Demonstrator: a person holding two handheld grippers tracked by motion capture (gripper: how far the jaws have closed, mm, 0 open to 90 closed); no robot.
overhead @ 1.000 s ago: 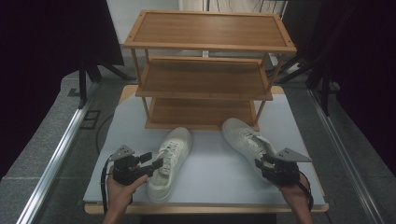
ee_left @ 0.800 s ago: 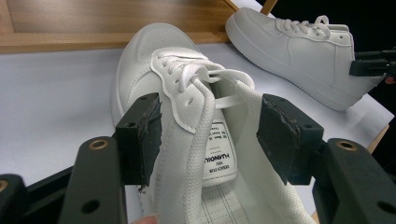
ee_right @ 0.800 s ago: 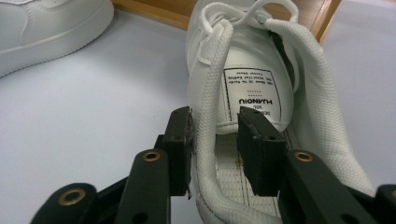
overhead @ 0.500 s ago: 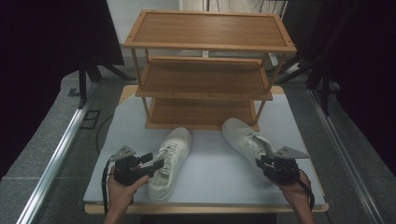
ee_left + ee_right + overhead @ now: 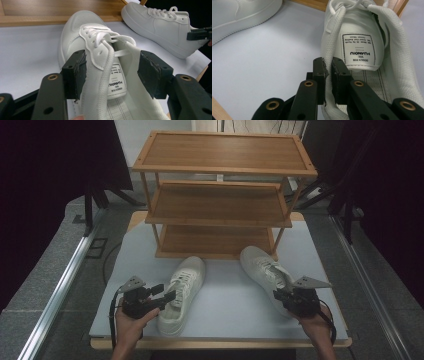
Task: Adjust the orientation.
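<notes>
The right gripper [image 5: 327, 72] is clamped on the collar edge of the right sneaker [image 5: 367, 50] — directly before it. The left gripper [image 5: 112, 70] gapes wide — the left sneaker [image 5: 82, 37] lies between its jaws, unpinched.

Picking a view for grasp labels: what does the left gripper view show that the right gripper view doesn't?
Left gripper view alone: the left gripper with jaws open, straddling the left shoe's collar, and the right shoe seen whole from the side. Right gripper view alone: the right gripper with jaws shut on the right shoe's collar edge. Both: white shoes with tongue labels, the pale table, the wooden rack's base.
</notes>
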